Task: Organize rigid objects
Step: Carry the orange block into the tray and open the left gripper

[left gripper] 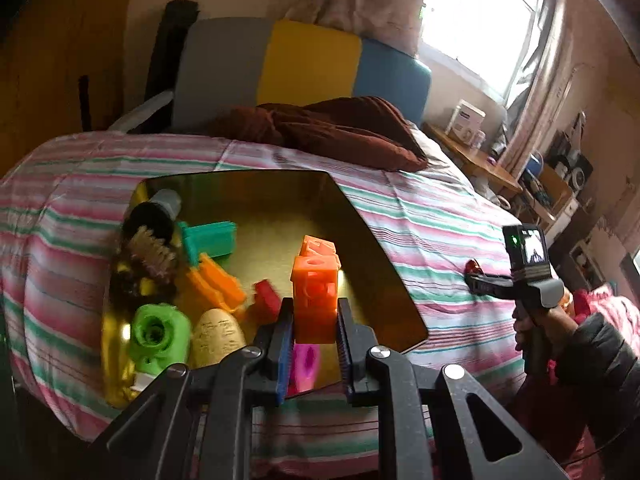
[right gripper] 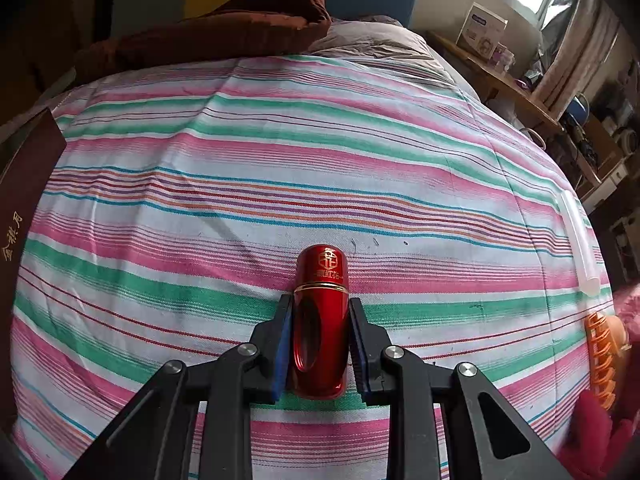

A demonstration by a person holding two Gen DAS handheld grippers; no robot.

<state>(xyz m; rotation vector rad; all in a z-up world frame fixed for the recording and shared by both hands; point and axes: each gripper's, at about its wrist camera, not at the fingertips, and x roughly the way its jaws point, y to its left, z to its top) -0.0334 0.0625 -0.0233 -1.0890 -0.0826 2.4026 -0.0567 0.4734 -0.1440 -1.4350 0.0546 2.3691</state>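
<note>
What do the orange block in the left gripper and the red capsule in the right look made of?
Orange block: likely matte 3D-printed plastic, with saturated colour and raised lettering. Red capsule: looks like glossy lacquered metal, or possibly plastic, with mirror-like highlights and a gold band and emblem.

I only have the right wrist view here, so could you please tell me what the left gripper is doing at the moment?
Observer: The left gripper is shut on an orange block, held over a gold-lined box.
Operator: Thank you. Is that box empty?
Observer: No. It holds a green ring-shaped piece, a teal block, a red piece and a brush, among others.
Operator: And can you see my right gripper from there?
Observer: Yes, the right gripper is off to the right of the box, low over the striped bedspread, with the red canister showing at its tip.
</note>
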